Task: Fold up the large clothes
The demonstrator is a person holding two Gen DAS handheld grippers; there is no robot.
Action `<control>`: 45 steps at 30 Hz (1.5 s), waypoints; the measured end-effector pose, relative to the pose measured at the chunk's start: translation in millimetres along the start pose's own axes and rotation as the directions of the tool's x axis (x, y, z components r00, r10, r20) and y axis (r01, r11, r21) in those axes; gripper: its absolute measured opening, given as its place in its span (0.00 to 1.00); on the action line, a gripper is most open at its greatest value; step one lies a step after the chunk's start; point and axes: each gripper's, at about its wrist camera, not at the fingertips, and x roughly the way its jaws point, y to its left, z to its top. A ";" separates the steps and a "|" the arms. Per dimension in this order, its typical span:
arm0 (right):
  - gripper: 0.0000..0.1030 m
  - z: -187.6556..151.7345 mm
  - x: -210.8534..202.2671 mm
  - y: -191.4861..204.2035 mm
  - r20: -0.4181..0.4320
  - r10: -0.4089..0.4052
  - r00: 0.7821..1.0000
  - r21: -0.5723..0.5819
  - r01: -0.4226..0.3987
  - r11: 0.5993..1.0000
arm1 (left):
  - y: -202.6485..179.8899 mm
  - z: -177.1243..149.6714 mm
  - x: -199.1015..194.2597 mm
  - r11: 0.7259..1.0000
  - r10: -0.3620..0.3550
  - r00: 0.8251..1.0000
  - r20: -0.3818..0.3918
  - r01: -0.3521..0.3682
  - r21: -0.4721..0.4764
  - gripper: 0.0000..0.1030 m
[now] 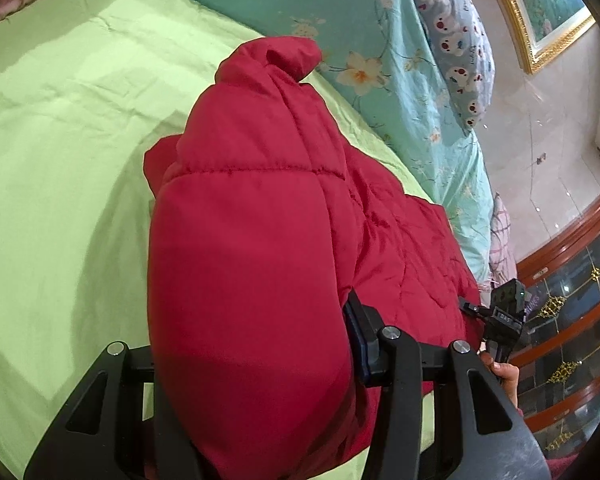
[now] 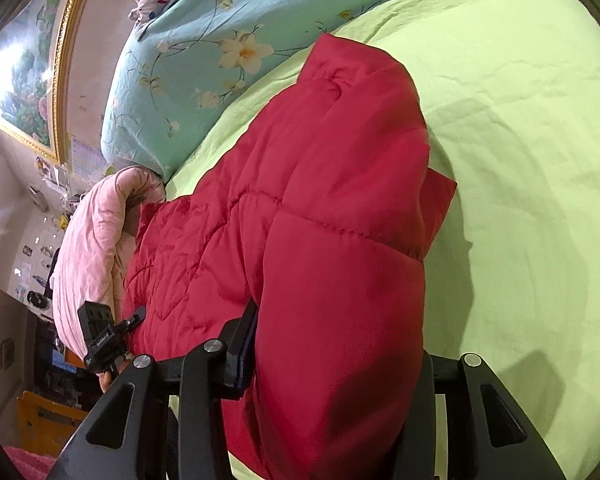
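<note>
On the bed: a red quilted jacket [image 1: 256, 264] lies on the smooth lime-green sheet [image 1: 60, 152], puffy, stitched in soft panels.
Bedding at 12 o'clock: teal floral quilt [image 1: 340, 12], slightly wrinkled; a pink padded blanket [image 2: 88, 248] at 9 o'clock in the right wrist view.
Left hand-held gripper [image 1: 256, 364]: fingers spread wide, clamped on a thick bunched roll of jacket.
Right hand-held gripper [image 2: 336, 352]: likewise wide, gripping the jacket's other padded fold.
</note>
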 end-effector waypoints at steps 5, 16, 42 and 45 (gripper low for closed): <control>0.44 0.4 6.4 -9.9 0.026 0.006 1.000 0.037 -0.007 0.999 | -0.1 0.1 3.4 0.999 0.026 1.000 0.012 -0.026 0.034 0.47; 0.56 -10.6 11.1 -23.7 0.049 0.012 0.999 0.065 -0.016 0.998 | 2.3 -4.9 9.4 0.992 0.113 0.994 0.010 -0.114 0.053 0.70; 0.80 -12.3 -43.0 13.6 0.181 -0.220 0.959 0.000 0.223 0.975 | -38.0 -6.1 -55.5 0.908 0.336 0.922 0.191 -0.371 0.193 0.86; 0.80 -20.9 -53.1 37.9 0.255 -0.269 0.929 -0.072 0.296 0.953 | -63.2 -14.5 -53.7 0.896 0.314 0.926 0.211 -0.362 0.258 0.86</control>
